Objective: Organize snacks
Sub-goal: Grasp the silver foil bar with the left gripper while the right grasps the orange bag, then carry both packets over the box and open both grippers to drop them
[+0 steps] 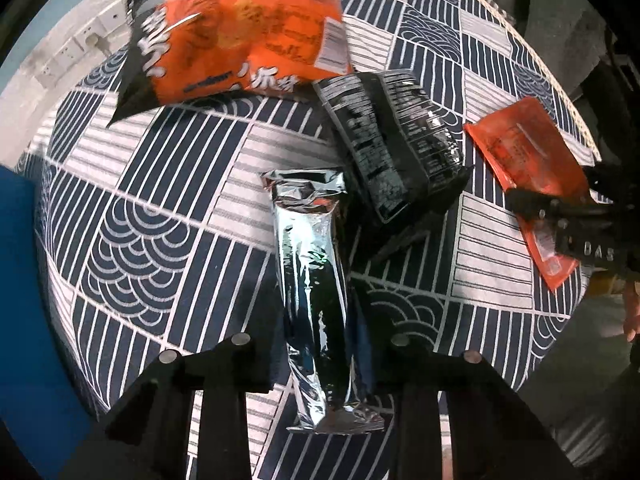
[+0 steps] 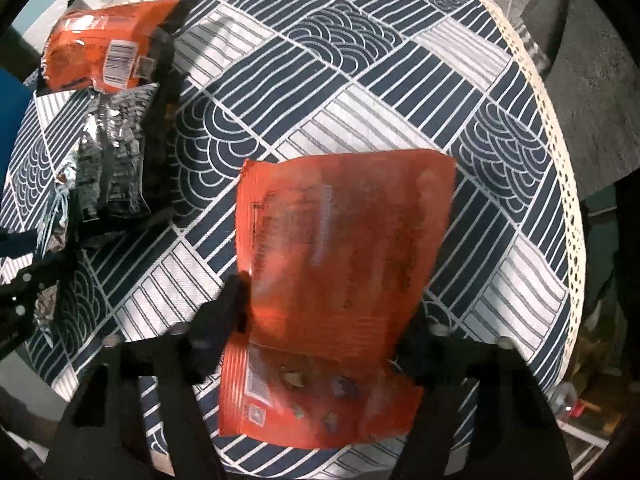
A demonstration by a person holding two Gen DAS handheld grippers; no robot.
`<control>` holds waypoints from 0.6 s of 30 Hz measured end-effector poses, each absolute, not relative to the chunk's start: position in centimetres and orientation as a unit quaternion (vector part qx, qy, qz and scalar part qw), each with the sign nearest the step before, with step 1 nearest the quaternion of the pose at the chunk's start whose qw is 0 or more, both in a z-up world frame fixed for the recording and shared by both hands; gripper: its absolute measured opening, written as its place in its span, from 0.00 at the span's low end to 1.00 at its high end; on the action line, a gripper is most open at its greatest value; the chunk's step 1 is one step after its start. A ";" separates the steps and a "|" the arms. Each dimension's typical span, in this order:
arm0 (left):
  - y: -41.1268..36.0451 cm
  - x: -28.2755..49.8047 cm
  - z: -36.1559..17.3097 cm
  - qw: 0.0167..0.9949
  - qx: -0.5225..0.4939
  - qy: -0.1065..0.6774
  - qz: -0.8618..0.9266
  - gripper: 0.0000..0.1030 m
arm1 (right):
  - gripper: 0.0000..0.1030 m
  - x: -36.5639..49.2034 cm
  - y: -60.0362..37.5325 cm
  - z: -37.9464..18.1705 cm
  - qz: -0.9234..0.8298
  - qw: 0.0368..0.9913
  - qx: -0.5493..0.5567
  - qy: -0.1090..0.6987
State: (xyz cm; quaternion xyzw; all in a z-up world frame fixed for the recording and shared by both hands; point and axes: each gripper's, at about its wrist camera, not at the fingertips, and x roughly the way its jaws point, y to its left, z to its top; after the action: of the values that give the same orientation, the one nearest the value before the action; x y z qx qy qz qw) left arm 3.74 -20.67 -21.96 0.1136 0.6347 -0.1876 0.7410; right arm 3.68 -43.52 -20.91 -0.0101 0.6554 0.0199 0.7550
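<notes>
While both jaws pinch packets, silver (image 1: 316, 300) and red (image 2: 340, 280), a black bag (image 1: 392, 144) lies near.

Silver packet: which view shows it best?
Left wrist: the silver packet lies full length between the left gripper fingers. In the right wrist view only crumpled bits show at the left edge.

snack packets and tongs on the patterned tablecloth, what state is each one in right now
Long silver foil packet: sealed, lying flat between the left tongs.
Flat orange pouch: sealed, gripped by the right tongs.
Black printed bag: sealed, lying flat.
Big orange-and-black bag: sealed, back of table.
Left tongs: shut on the foil packet.
</notes>
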 end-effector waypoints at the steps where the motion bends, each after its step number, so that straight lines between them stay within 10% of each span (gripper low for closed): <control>1: -20.3 3.7 -21.9 0.740 0.112 0.636 -0.188 0.30 | 0.49 3.6 -43.8 -20.5 0.021 0.755 -0.005 0.656; 18: -14.8 3.4 -17.7 0.771 0.117 0.603 -0.170 0.29 | 0.36 4.7 -42.6 -15.8 0.043 0.777 0.016 0.628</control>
State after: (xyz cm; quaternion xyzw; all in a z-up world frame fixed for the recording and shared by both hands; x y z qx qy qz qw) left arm 3.37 -14.80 -17.67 0.1166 0.6028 -0.1701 0.7707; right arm 4.65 -42.64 -15.78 0.0157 0.6275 0.0433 0.7772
